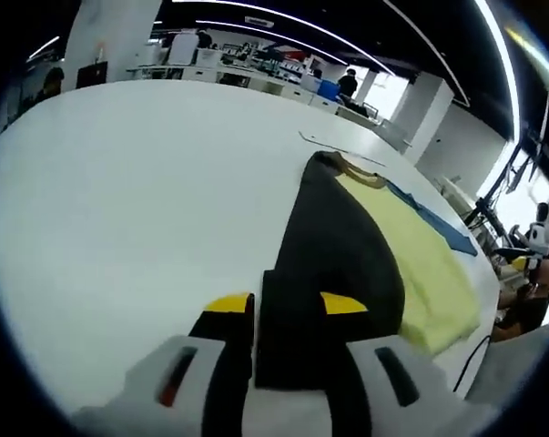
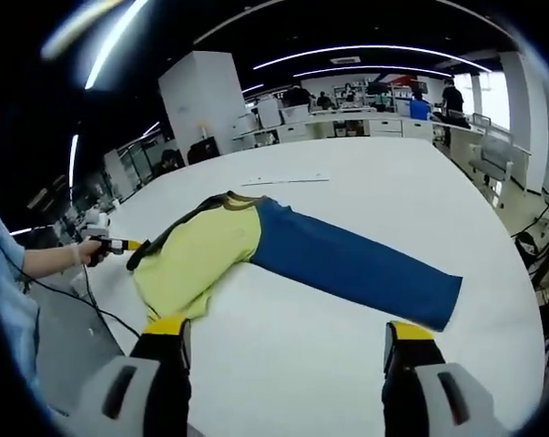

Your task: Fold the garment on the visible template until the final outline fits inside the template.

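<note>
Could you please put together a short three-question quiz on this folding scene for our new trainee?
1. True or false: the left gripper is shut on the garment's black sleeve.
2. What colour is the sleeve stretched out across the white table in the right gripper view: A red, B blue, C green?
3. Is the right gripper open or shut?

Key: 1 true. 2 B. 3 open, holding nothing.
</note>
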A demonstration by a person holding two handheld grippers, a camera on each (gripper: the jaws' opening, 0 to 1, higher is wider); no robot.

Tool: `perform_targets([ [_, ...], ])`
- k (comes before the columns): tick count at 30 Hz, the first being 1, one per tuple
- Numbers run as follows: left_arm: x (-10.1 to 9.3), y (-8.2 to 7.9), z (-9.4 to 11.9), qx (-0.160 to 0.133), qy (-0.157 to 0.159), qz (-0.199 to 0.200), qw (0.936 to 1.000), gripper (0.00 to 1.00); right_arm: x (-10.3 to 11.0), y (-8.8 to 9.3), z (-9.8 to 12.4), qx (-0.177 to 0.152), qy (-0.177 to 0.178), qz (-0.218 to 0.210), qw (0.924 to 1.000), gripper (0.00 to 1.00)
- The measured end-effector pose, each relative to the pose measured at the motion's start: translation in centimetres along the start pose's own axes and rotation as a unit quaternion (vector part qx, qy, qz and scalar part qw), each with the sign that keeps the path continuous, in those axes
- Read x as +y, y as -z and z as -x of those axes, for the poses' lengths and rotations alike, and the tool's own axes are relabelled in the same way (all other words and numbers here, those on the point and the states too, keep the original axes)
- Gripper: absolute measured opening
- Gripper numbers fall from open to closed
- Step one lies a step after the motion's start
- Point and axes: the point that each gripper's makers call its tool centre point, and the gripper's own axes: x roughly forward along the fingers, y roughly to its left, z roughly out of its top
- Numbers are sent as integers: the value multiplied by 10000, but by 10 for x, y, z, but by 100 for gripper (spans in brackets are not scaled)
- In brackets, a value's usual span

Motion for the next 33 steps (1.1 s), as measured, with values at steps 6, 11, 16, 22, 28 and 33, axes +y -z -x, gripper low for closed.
perform_targets([
  [6, 7, 0, 0, 29, -62, 36, 10000, 15, 4, 6, 0, 19, -8, -40, 10000, 88],
  [11, 13, 0, 1, 65, -130, -40, 9999, 4, 6, 9, 0, 43, -15, -64, 10000, 88],
  [16, 12, -2, 5, 8, -53, -4, 10000, 0, 9, 5, -1, 6, -24, -39, 10000, 88],
  [22, 16, -16, 18, -245, -37, 72, 9997, 0, 12, 2, -1, 19, -38, 13, 10000, 88],
  [28, 42, -27, 36, -383, -285, 53, 9988, 0, 14, 0, -1, -33, -54, 15, 10000, 88],
  [33, 65, -37, 55, -568, -497, 126, 9971, 0, 15, -3, 0, -46, -38, 46, 10000, 88],
])
